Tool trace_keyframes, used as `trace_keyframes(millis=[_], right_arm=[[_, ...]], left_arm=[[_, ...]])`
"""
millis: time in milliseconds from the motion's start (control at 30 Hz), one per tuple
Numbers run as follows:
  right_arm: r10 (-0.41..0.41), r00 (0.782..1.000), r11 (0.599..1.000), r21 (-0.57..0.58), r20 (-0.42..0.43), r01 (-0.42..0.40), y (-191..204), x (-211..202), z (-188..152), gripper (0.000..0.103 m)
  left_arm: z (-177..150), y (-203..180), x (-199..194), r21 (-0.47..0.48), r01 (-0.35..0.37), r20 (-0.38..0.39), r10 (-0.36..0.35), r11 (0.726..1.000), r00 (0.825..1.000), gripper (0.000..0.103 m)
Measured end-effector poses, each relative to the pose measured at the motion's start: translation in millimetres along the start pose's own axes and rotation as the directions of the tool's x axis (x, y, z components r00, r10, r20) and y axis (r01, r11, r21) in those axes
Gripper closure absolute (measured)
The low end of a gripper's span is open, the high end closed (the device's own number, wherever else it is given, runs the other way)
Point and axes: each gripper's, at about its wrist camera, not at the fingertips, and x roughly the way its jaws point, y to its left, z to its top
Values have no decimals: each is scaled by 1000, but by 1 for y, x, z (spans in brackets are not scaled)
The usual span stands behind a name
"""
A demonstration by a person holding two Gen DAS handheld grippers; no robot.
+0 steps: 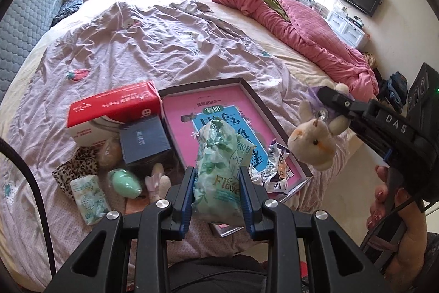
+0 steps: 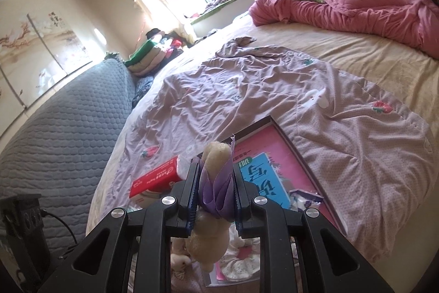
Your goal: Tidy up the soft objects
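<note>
**Both grippers loaded over the bed**

The left hand-held gripper [image 1: 217, 192] grasps a green tissue pack [image 1: 219, 172] above the pink tray [image 1: 178, 111]. The right hand-held gripper [image 2: 215, 197] clenches a plush bunny [image 1: 315, 142] by its purple ribbon [image 2: 215, 191], beside the tray, off the bed [image 1: 137, 40].

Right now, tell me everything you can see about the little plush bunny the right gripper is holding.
The plush bunny is small, cream-coloured and fuzzy, with orange cheek patches, a dark bead eye and short rounded ears. A purple ribbon bow sits on its body, and the right gripper is shut on that part. It hangs head down in the air above the pink-lined box, touching only the gripper.
</note>
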Motion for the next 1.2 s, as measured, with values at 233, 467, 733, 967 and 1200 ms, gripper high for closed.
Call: trace_keyframes(millis=[233, 467, 733, 967, 1200], right_arm=[[-4, 1000, 1000, 24, 0, 4, -12, 4, 4, 81], [-2, 1000, 998, 71, -12, 2, -29, 14, 3, 81], [-3, 999, 994, 107, -46, 8, -46, 34, -4, 81], [-7, 997, 990, 140, -78, 18, -61, 49, -12, 80], [-2, 994, 988, 155, -105, 18, -71, 65, -19, 80]], left_arm=[[-1, -9, 23, 12, 12, -48, -11, 1000, 999, 72], [-2, -18, 47, 42, 11, -106, -6, 999, 994, 72], [-7, -21, 76, 52, 6, -158, 2, 999, 987, 72], [-11, -22, 96, 56, 8, -202, 4, 998, 979, 72], [-14, -20, 113, 54, 5, -239, 8, 999, 971, 72]])
